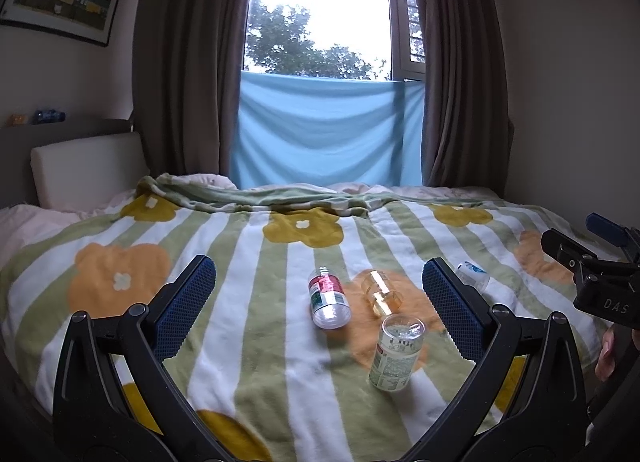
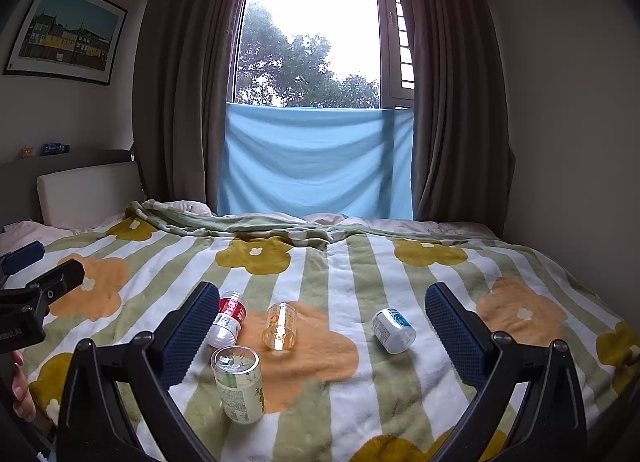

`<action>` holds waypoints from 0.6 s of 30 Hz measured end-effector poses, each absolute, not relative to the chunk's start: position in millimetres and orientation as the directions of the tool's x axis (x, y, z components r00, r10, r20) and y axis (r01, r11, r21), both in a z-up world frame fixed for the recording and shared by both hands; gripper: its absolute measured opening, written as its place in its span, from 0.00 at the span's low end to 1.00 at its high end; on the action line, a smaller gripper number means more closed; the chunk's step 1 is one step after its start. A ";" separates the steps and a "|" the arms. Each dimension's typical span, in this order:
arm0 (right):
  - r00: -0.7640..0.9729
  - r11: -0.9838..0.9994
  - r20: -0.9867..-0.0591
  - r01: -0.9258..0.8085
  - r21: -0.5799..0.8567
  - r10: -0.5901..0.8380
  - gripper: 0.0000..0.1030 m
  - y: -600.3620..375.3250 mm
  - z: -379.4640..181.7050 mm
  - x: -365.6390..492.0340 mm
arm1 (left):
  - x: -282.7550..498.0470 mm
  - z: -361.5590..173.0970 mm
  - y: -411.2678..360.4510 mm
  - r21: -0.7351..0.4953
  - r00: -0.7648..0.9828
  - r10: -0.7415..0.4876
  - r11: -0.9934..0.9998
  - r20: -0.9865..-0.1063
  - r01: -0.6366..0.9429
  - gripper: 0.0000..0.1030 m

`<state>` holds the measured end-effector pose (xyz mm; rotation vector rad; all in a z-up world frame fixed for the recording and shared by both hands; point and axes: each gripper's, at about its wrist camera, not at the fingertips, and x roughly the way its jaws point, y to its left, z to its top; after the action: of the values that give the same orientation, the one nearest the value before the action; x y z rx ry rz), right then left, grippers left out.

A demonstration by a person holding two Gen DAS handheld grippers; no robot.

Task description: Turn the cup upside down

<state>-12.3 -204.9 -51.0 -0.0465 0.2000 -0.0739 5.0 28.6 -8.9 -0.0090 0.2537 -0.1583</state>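
Note:
Several small clear cups sit on a flowered blanket (image 1: 248,342). A green-labelled cup (image 1: 396,350) stands on the blanket with a clear end up; it also shows in the right wrist view (image 2: 239,382). A red-labelled cup (image 1: 329,297) (image 2: 227,320), an amber cup (image 1: 381,292) (image 2: 280,326) and a blue-and-white cup (image 1: 472,274) (image 2: 394,330) lie on their sides. My left gripper (image 1: 320,302) is open above the blanket, empty. My right gripper (image 2: 320,322) is open and empty, too.
The bed fills the view, with a white headboard cushion (image 1: 88,166) at the left. Brown curtains (image 1: 188,62) and a blue cloth (image 1: 328,130) hang at the window behind. The right gripper's body (image 1: 600,282) shows at the right edge of the left wrist view.

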 end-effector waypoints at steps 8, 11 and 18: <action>0.978 0.996 -0.196 0.068 -0.050 -0.077 1.00 -205.5 -51.0 -12.1 | 3.4 -8.3 27.0 -0.020 0.954 -0.164 0.986 -0.250 0.165 1.00; 0.977 0.997 -0.199 0.066 -0.048 -0.075 1.00 -204.4 -51.7 -12.9 | 3.7 -8.2 26.0 -0.017 0.953 -0.168 0.985 -0.251 0.169 1.00; 0.978 0.997 -0.197 0.067 -0.046 -0.075 1.00 -203.4 -52.0 -13.0 | 3.2 -8.5 25.1 -0.013 0.952 -0.170 0.985 -0.253 0.172 1.00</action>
<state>-13.0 -203.4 -52.0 -0.0394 0.2001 -0.0717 3.2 25.1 -8.5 0.0093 0.2566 -0.1741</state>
